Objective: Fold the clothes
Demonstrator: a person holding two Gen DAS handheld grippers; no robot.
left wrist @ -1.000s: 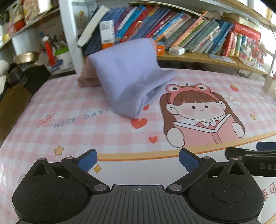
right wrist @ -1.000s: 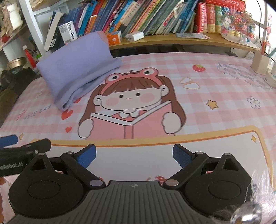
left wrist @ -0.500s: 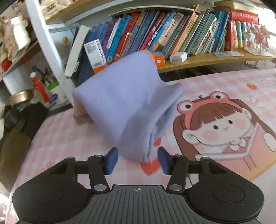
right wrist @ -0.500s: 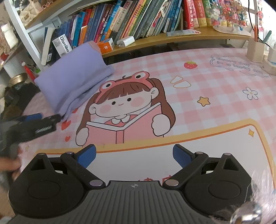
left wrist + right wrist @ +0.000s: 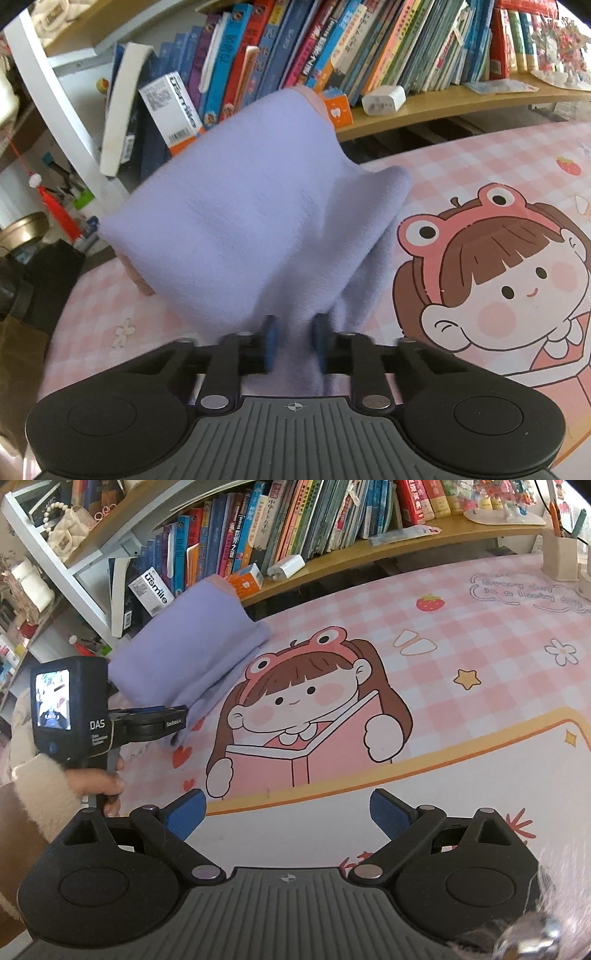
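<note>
Lavender garment [image 5: 251, 221]: folded, at the tabletop's [image 5: 461, 635] far left, beside the bookshelf [image 5: 388, 550].
Left gripper [image 5: 293, 343]: blue fingers [image 5: 269, 341] pinch the garment's near corner — held level and low.
Left hand [image 5: 99, 779]: wrapped around the handle, cream fuzzy cuff at the wrist.
Right gripper [image 5: 288, 814]: fingers spread wide, nothing between — over the near tabletop, well apart from the cloth.
</note>
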